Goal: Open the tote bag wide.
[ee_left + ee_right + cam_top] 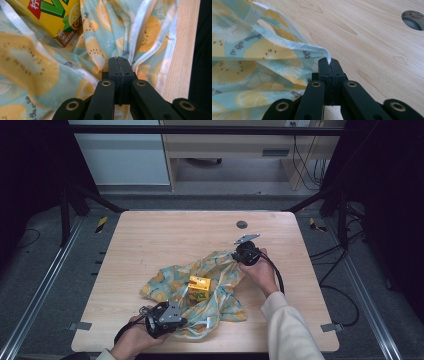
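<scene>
Both pairs of fingers are clamped on the cloth (220,270): left gripper (119,62) at a near edge, right gripper (329,61) at a far corner. The carton (199,288) sits on top, still uncovered; the wrapping has barely begun.

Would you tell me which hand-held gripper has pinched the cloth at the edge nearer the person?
The left hand-held gripper: it grips the fruit-print cloth at its near edge; the right hand-held gripper holds the far corner.
</scene>
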